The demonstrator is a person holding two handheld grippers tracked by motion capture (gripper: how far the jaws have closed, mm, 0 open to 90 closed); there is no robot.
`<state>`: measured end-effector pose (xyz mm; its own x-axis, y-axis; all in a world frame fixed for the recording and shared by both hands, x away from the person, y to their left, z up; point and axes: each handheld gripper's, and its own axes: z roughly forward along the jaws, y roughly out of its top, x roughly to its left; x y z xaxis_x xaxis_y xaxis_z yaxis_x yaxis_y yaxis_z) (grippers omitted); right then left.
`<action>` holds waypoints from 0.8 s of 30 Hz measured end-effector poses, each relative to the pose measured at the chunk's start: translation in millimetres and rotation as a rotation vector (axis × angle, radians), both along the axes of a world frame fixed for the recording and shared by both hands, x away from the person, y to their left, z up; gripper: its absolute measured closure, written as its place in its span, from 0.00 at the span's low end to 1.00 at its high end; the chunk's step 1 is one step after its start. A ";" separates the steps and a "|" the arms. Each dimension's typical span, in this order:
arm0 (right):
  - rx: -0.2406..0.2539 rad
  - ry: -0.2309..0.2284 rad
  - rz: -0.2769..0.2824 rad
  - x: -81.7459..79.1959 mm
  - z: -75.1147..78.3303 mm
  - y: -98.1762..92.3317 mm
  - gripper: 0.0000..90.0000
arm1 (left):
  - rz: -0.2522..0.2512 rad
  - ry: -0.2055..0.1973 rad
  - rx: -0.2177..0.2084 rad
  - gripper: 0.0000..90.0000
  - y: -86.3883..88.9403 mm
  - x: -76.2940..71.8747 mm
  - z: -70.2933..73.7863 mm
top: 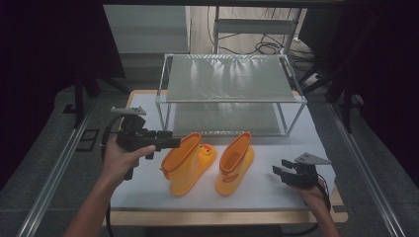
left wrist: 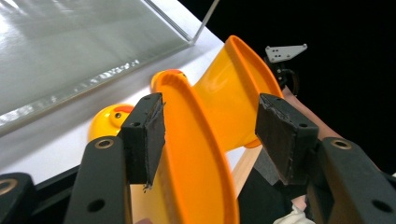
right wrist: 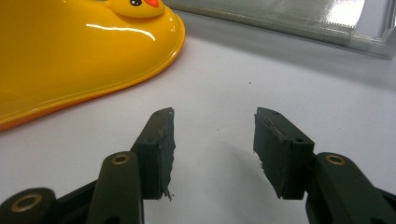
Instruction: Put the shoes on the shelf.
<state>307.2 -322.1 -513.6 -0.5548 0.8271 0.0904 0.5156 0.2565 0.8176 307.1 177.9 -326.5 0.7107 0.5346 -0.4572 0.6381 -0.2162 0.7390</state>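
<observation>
Left gripper point(left wrist: 210, 135) wide, straddling left boot point(top: 188, 163) rim, ungripped; right gripper point(top: 286, 174) wide, idle beside right boot point(top: 234, 163); rack point(top: 230, 79) empty.

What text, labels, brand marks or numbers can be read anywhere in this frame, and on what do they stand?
None: no readable text shows in any of the three views.
Left boot: no print; only a painted duck face at the toe.
Right boot: bare yellow, no marking visible.
Rack: plain metal frame and shelves, no label.
Left claw and right claw: black parts, no lettering legible.
</observation>
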 end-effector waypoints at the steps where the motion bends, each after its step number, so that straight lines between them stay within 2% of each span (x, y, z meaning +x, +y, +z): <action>1: -0.001 0.002 -0.001 0.0 0.0 0.0 0.53 | -0.012 0.005 0.000 0.47 -3.9 1.3 2.5; 9: -0.003 0.009 -0.006 0.3 -1.3 0.8 0.53 | -0.076 0.000 0.040 0.48 -27.6 5.7 17.2; 11: -0.004 0.008 -0.007 0.3 -1.4 0.8 0.53 | -0.091 0.008 0.062 0.48 -37.1 8.1 20.0; 18: -0.006 0.012 -0.010 0.9 -2.8 1.9 0.53 | -0.150 0.048 0.076 0.49 -64.8 17.6 25.2; 24: -0.006 0.019 -0.018 1.1 -2.8 1.2 0.53 | -0.178 0.079 0.117 0.49 -88.9 26.3 30.4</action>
